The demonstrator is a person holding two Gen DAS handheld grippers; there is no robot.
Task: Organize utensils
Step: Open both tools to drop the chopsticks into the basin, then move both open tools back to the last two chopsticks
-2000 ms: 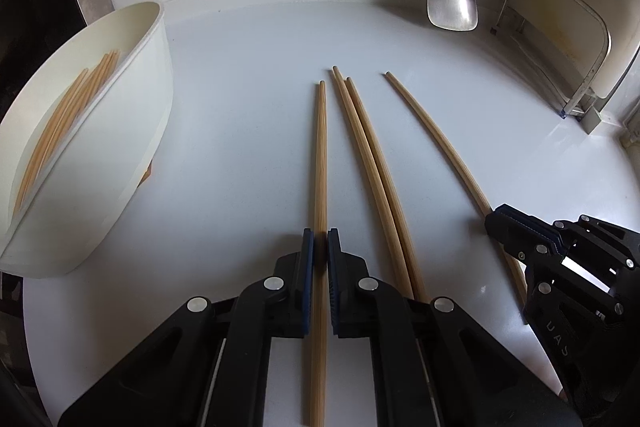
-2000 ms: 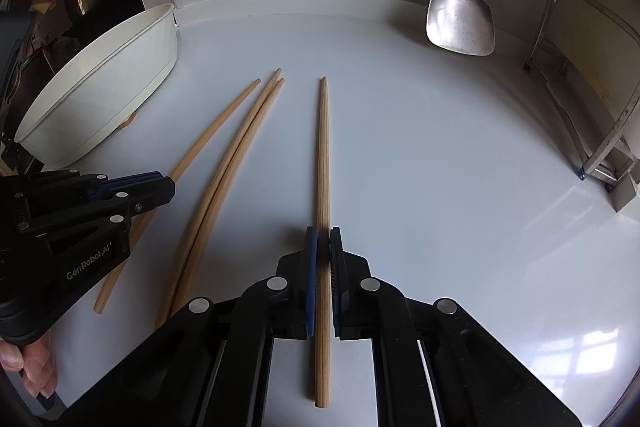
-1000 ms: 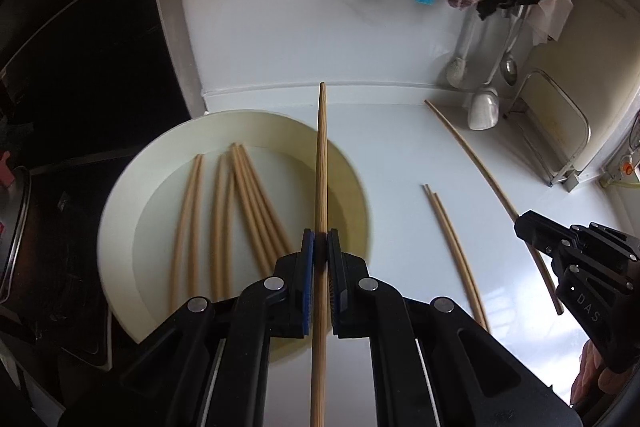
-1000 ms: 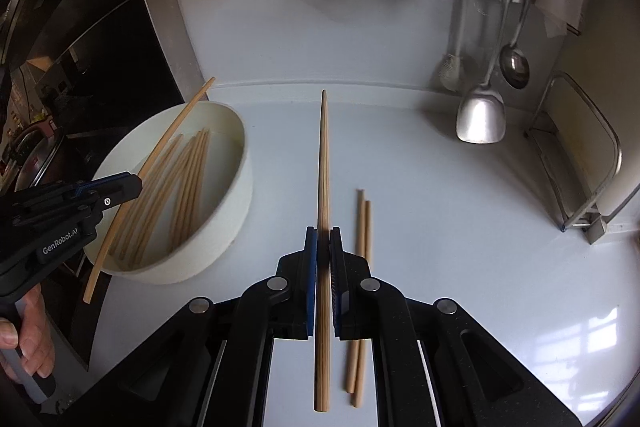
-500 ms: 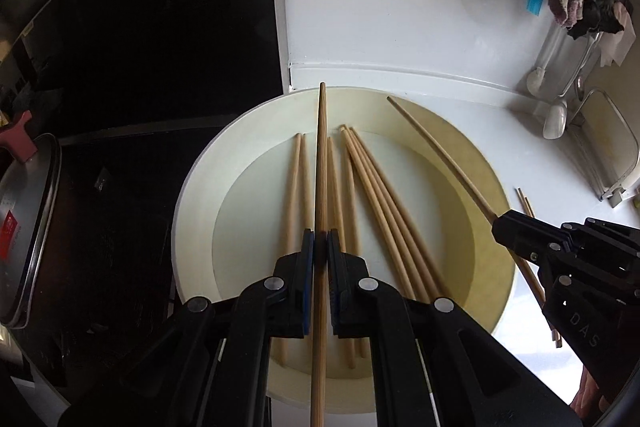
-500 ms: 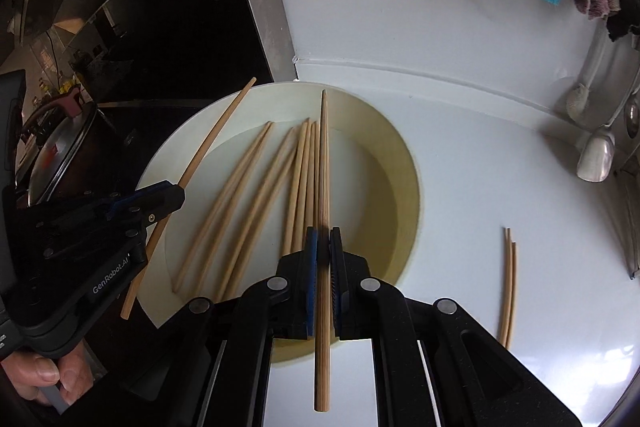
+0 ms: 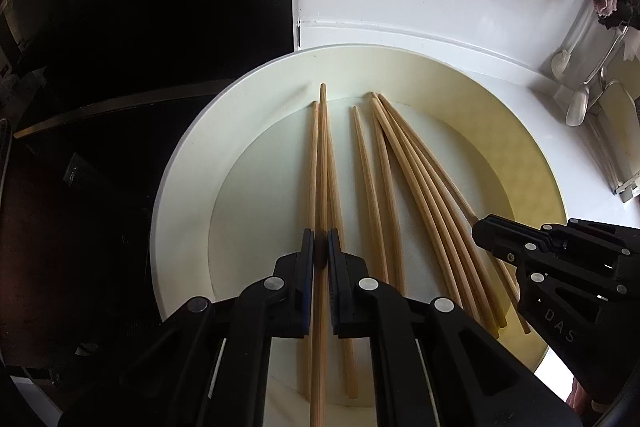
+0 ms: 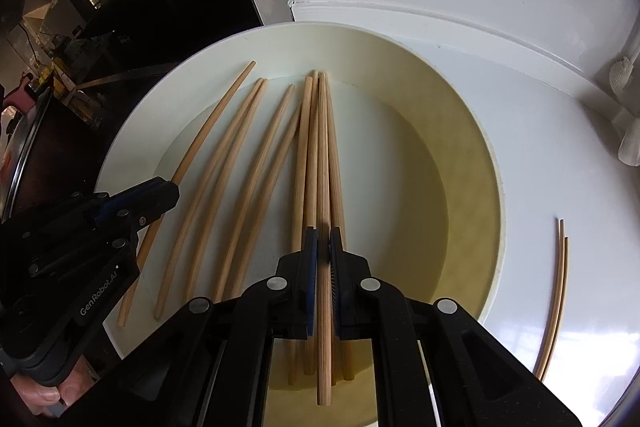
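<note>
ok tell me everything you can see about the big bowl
The bowl is wide, round and shallow, cream-white and smooth, probably plastic or melamine, with a flat floor and sloping wall that looks yellower on its right side. It sits upright on the white counter near the back wall, beside a dark cooktop. Several wooden chopsticks lie on its floor, roughly parallel. Both tongs, left and right, hover over it, each clamping a chopstick. Two more chopsticks lie outside on the counter.

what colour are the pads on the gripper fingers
Blue, on black fingers; clearest in the left wrist view.
</note>
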